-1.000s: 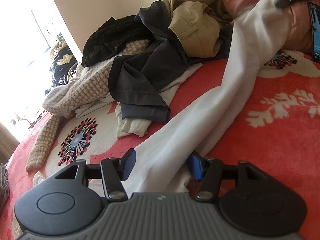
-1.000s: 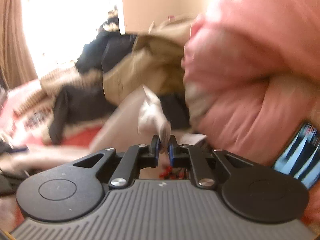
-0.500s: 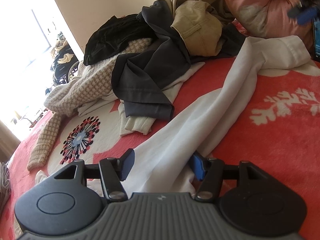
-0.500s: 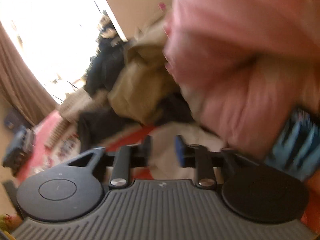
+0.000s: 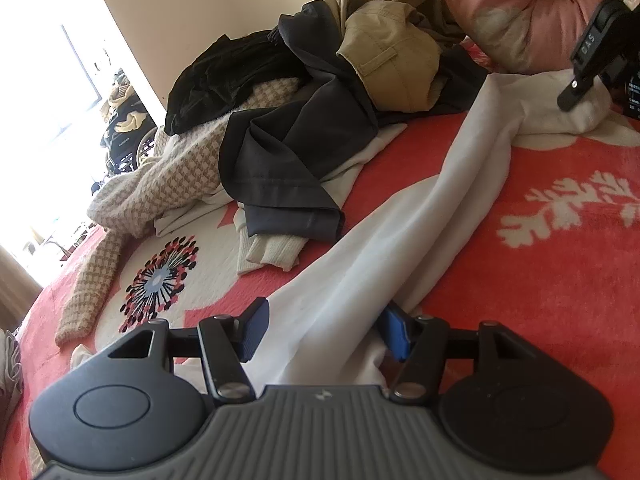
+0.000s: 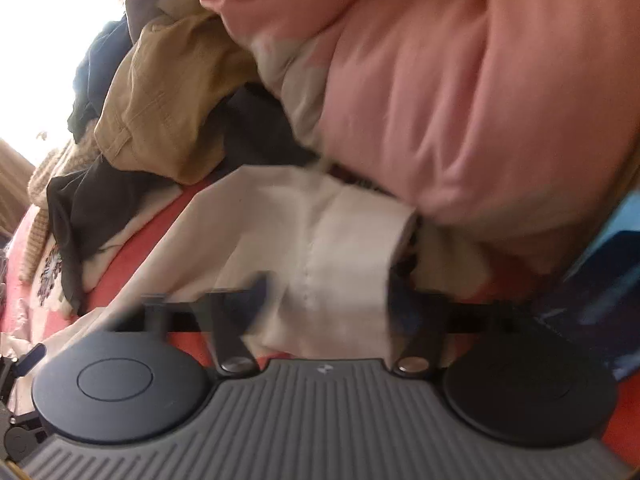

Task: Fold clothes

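Folding is barely starting: the white garment (image 5: 452, 184) is lying in a long rumpled strip across the red floral bedspread (image 5: 540, 280), no fold showing, its near end bunching between the left gripper (image 5: 324, 330)'s half-spread jaws and its far end sitting between the right gripper (image 6: 326, 296)'s jaws, which have just been closing, pinch unclear through blur. A heap of unfolded clothes (image 5: 312, 120) is crowding the far left and a pink duvet (image 6: 440, 100) is looming just beyond the far end.
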A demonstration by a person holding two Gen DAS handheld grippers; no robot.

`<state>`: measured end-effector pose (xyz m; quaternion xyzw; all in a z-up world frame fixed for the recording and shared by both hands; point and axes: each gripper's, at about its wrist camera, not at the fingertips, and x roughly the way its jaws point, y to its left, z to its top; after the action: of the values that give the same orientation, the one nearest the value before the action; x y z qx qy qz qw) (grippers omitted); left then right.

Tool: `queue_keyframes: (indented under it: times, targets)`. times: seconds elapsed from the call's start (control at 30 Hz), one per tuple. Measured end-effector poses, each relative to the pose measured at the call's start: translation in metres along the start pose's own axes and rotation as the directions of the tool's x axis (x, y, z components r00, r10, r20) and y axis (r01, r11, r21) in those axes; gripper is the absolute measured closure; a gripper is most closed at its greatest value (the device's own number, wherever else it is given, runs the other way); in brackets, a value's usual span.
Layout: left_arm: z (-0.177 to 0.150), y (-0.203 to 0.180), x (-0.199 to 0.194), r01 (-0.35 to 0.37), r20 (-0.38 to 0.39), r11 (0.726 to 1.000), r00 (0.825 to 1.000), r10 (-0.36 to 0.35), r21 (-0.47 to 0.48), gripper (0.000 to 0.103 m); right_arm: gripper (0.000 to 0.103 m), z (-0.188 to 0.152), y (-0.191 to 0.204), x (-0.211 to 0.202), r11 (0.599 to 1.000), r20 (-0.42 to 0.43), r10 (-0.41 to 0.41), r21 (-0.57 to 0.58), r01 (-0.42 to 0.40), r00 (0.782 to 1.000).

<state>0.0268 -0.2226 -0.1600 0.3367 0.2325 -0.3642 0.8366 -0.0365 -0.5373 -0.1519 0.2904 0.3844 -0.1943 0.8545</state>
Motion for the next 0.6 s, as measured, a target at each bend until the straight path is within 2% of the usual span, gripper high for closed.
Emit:
queue_keyframes:
  times: [0.03, 0.13, 0.23, 0.3, 0.4, 0.5, 0.6]
  targets:
    - [0.000, 0.000, 0.000, 0.001, 0.001, 1.000, 1.000, -0.001, 0.001, 0.042, 0.093, 0.000, 0.002, -0.004, 1.000, 0.013, 0.006, -0.007, -0.005, 1.000]
    - [-0.001, 0.000, -0.001, 0.001, 0.004, 1.000, 1.000, -0.002, 0.006, 0.042, 0.096, 0.003, 0.015, -0.030, 0.997, 0.091, 0.061, -0.045, -0.057, 0.994]
    - [-0.001, 0.001, -0.002, 0.004, 0.002, 1.000, 1.000, -0.004, 0.005, 0.042, 0.096, 0.011, 0.034, -0.069, 0.988, 0.190, 0.144, -0.091, -0.129, 0.971]
    - [-0.001, 0.002, -0.003, 0.009, -0.004, 1.000, 1.000, -0.009, -0.002, 0.042, 0.097, 0.020, 0.051, -0.103, 0.974, 0.262, 0.216, -0.129, -0.187, 0.941]
    - [0.000, 0.007, -0.007, 0.026, -0.012, 0.999, 1.000, -0.026, -0.023, 0.041, 0.097, 0.034, 0.078, -0.153, 0.937, 0.346, 0.341, -0.197, -0.288, 0.874]
    - [0.003, 0.020, -0.021, 0.067, -0.019, 0.995, 0.997, -0.069, -0.069, 0.040, 0.097, 0.044, 0.107, -0.191, 0.889, 0.374, 0.451, -0.275, -0.367, 0.811]
    - [0.002, 0.043, -0.044, 0.123, -0.035, 0.979, 0.991, -0.130, -0.161, 0.039, 0.097, 0.045, 0.132, -0.217, 0.834, 0.369, 0.540, -0.358, -0.421, 0.756]
